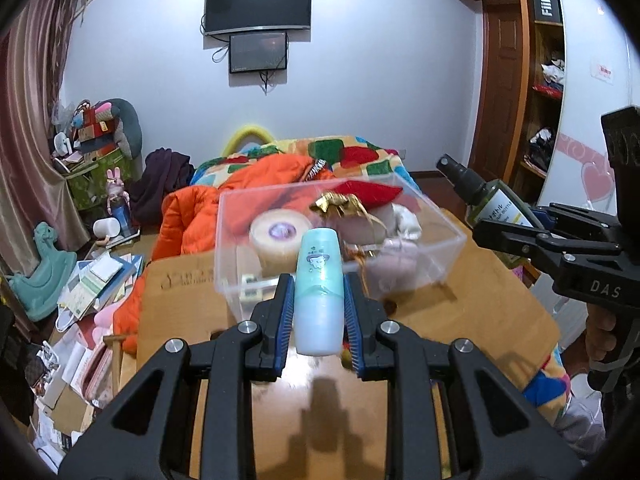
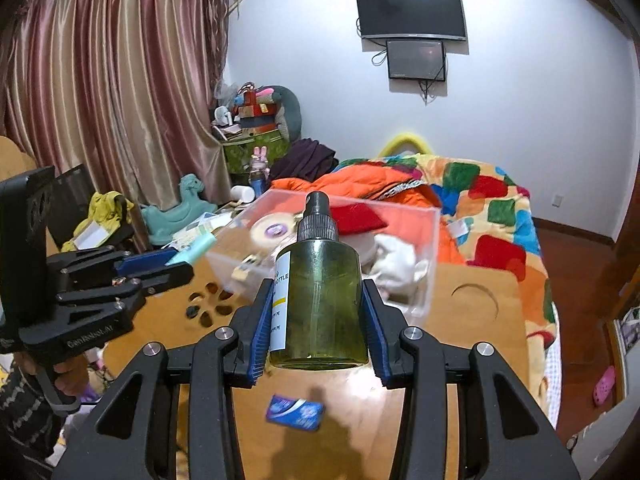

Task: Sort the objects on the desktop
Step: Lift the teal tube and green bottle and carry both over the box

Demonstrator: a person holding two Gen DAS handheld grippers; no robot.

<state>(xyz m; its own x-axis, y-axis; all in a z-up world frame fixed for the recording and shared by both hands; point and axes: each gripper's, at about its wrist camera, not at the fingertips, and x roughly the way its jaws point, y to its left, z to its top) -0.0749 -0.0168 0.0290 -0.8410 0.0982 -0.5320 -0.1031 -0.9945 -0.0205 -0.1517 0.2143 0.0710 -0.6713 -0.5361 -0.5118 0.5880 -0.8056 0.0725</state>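
Blue pads of the left gripper [image 1: 319, 304] press both sides of a pale turquoise bottle [image 1: 319, 296], which stands upright between them, lifted above the wooden tabletop [image 1: 480, 304] with its shadow below. Just beyond it sits a clear plastic box [image 1: 328, 240] holding a roll of tape [image 1: 280, 240], a red pouch [image 1: 368, 194], a gold ribbon [image 1: 340, 203] and some white cloth [image 1: 404, 218].

The right gripper [image 2: 319, 316] is closed on a green spray bottle [image 2: 320, 300] with a black pump top and a white label, also held upright and clear of the tabletop. From the left wrist view this bottle hangs to the right of the box, near its far right corner. A small blue packet [image 2: 295, 412] lies on the tabletop under the right gripper. Several dark stones [image 2: 208, 304] sit on the tabletop near the box's left end. Behind the tabletop is a bed [image 2: 480, 200] with a patchwork blanket and an orange jacket [image 1: 208, 216].
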